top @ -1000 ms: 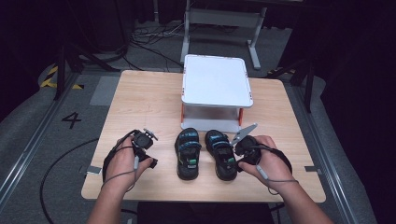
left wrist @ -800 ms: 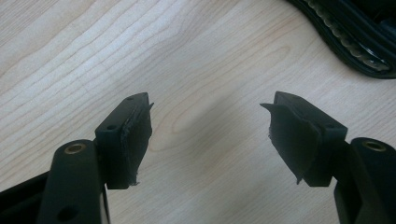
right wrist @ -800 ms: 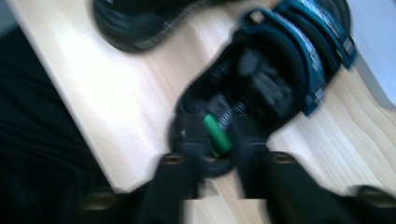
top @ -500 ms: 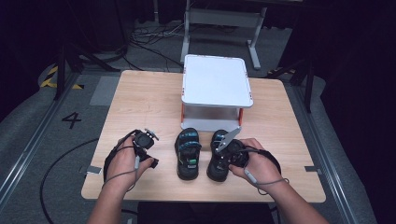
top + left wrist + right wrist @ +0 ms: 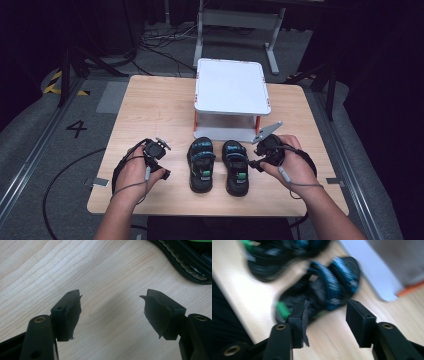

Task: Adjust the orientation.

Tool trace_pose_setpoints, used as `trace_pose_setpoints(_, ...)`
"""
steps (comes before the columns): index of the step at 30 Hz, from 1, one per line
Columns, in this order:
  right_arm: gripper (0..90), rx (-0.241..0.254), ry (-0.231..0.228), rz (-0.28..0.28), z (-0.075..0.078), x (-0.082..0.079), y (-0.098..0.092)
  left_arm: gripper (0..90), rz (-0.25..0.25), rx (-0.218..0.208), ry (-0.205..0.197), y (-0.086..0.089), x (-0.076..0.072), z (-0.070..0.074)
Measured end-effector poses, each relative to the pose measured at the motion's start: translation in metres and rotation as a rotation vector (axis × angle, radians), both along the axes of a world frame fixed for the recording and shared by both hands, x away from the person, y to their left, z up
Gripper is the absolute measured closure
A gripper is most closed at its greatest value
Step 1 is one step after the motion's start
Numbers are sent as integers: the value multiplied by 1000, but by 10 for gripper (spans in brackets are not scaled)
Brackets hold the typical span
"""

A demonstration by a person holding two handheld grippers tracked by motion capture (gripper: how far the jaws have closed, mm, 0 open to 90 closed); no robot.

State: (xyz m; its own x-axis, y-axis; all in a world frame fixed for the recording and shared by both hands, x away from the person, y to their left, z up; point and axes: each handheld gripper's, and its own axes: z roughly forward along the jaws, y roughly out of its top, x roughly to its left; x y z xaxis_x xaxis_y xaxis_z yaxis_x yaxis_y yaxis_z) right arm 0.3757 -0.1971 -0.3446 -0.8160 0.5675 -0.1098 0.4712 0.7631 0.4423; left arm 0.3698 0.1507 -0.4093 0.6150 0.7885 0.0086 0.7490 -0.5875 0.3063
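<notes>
High view: white stand (image 5: 232,87) just behind 2 sandals (image 5: 218,165).

Right gripper view: motion-blurred; both sandals (image 5: 329,287) lack sharp outlines, strap lettering unreadable.
Left gripper view: sandal sole (image 5: 185,260) cut off by top and right edges.
High view: space under white stand (image 5: 232,90) at desk's (image 5: 150,115) far edge hidden.

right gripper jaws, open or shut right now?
Open. The right gripper shows a gap between its jaws with nothing in it; the nearer sandal lies just beyond.
</notes>
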Motion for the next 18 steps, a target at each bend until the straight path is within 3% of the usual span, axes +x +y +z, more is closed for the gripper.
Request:
trace_pose_setpoints(3, 514, -101, -9, -38, -14, 15, -3, 303, -5, -2, -1, 1, -1, -1)
trace_pose_setpoints(6, 514, -177, 46, -54, -41, 29, -1, 303, 2, -3, -1, 2, -2, 0)
trace_pose_setpoints(10, 508, -203, 89, -62, -68, 41, 5, 303, 3, -1, -1, 3, -2, 0)
trace_pose_setpoints(13, 523, -213, 95, -68, -77, 46, 11, 303, -1, -2, -2, 2, -3, 0)
trace_pose_setpoints(15, 551, -215, 90, -68, -75, 47, 15, 303, -2, -4, -1, 2, -2, -1)
trace_pose_setpoints(18, 575, -166, 84, -66, -70, 47, 20, 303, 5, -4, 4, 1, -2, -1)
